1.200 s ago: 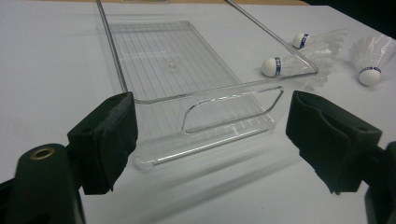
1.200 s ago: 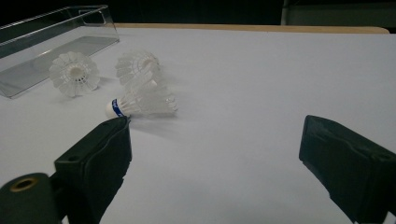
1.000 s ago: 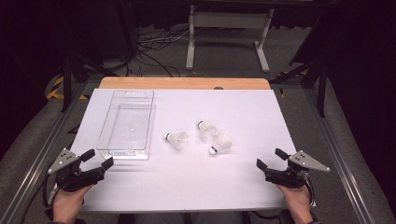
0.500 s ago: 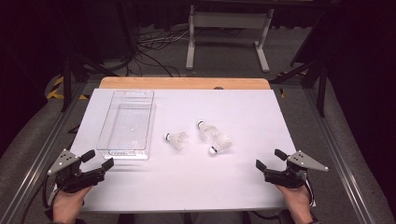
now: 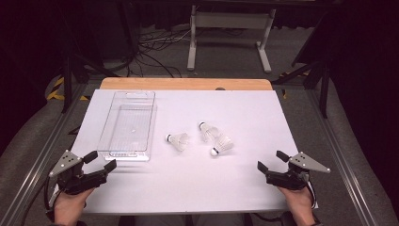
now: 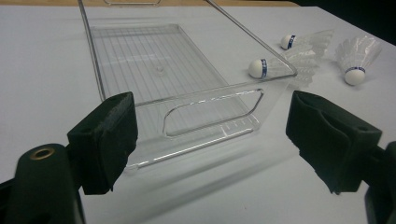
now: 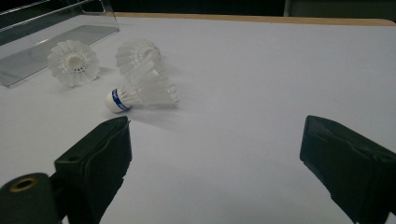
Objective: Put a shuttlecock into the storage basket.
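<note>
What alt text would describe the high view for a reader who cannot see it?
Three white feathered shuttlecocks lie loose near the middle of a white table, right of an empty clear plastic tray. At the near edge, a person's hands hold the left gripper and the right gripper, both with fingers open and holding nothing.

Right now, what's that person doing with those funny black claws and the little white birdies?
A person sits at a white table with a claw tool in each hand. The left gripper and right gripper are both open and hold nothing, near the table's front edge. Three shuttlecocks lie loose in the middle of the table. Beside them is a clear plastic tray with nothing in it. Nothing has been picked up yet.
</note>
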`<state>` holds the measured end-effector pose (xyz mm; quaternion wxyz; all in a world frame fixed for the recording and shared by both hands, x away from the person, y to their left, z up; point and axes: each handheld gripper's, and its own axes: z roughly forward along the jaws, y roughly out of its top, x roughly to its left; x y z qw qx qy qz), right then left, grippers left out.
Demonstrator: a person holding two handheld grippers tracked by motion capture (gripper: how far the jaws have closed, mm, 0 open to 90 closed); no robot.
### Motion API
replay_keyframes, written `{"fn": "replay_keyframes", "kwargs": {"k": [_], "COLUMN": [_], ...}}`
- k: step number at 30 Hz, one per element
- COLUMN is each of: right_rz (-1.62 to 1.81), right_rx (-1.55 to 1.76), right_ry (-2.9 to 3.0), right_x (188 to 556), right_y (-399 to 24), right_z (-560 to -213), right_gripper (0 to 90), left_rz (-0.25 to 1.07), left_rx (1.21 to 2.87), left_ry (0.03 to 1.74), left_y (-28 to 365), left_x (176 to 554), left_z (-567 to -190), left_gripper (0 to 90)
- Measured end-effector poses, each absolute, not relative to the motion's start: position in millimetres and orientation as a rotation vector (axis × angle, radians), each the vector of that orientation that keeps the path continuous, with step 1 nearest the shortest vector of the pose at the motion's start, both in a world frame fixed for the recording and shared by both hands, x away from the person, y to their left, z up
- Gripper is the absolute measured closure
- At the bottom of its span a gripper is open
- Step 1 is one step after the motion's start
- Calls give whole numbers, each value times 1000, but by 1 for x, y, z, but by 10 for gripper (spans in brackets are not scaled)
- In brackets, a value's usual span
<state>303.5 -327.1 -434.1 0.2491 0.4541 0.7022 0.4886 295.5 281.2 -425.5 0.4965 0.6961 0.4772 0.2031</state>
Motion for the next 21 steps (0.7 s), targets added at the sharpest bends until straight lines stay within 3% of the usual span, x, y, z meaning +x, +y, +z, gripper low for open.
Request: {"fn": "replay_keyframes", "kwargs": {"k": [21], "right_rz": [1329], "right_rx": [1236], "right_ry": [1921], "right_x": [304], "right_y": [-326], "right_z": [-434], "right_gripper": [99], "left_rz": [463], "left_rx": [1700], "left_ry": [1108], "left_y": [266], "left_x": [298], "left_z": [-414], "left_gripper": [178]}}
